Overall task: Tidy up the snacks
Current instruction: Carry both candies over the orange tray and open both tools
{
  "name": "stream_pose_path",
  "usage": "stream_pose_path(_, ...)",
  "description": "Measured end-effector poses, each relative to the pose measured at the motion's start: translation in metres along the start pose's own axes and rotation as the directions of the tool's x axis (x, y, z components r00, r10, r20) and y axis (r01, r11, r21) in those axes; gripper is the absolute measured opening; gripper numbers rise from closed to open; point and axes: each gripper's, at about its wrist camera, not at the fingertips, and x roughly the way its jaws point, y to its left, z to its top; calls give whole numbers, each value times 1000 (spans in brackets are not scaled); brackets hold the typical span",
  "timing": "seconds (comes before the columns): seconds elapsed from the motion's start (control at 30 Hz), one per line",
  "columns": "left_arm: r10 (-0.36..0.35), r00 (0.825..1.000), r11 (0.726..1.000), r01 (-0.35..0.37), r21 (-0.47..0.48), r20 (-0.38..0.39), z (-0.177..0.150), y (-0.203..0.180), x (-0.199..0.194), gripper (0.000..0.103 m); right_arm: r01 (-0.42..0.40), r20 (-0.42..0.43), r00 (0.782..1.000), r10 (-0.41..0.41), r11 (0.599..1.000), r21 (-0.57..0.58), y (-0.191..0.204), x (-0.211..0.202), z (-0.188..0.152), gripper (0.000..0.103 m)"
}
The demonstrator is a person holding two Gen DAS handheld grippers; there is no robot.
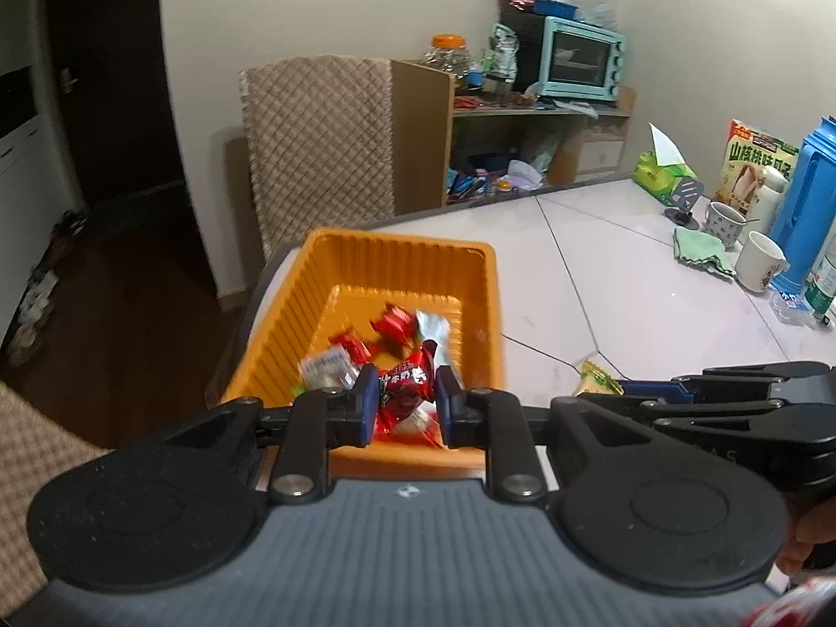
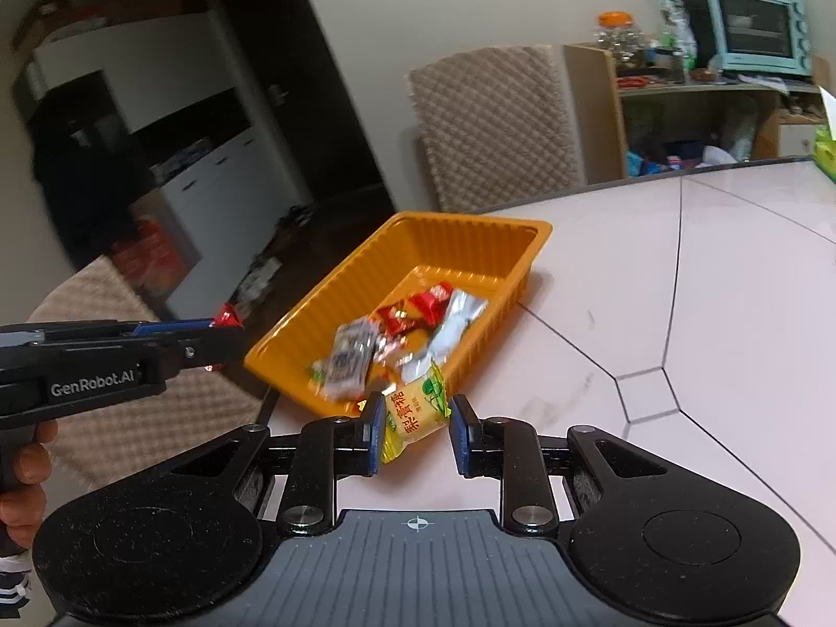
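the left gripper (image 1: pixel 402 399) has its jaws pinching a red foil-wrapped candy (image 1: pixel 405 384) over the near end of the ribbed orange plastic tray (image 1: pixel 334 271), which sits at the edge of the pale tiled bench (image 1: pixel 601 271) with several wrapped snacks already inside; carry it past the rim before letting go, so it lands among them; the right gripper (image 2: pixel 413 426) has its jaws pinching a yellow-green candy packet (image 2: pixel 418 407) just short of the tray's near wall; bring it over the wall too, and keep clear of the other gripper.

The snacks in the orange tray (image 2: pixel 470 240) are blurry. The blue jug (image 1: pixel 810 198), at three o'clock, is cut off by the edge.
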Motion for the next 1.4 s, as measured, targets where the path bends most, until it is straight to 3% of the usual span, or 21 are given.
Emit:
stream_pose_path(0.3,-89,996,996,89,4,1,38,53,62,21,91,35,995,-94,994,60,15,58,37,26)
stream_pose_path(0.73,-119,991,992,121,42,-57,69,68,153,21,163,31,985,-167,982,100,-8,129,86,26)
stream_pose_path(1.0,-109,989,991,116,61,-103,73,66,193,21,188,6,982,-190,977,102,-20,147,86,26)
stream_pose_path(1.33,-105,988,991,114,71,-117,78,63,208,23,192,8,981,-194,975,114,-30,150,90,26)
stream_pose_path(1.4,-114,986,991,122,62,-121,80,64,209,33,193,10,981,-195,974,116,-30,148,90,26)
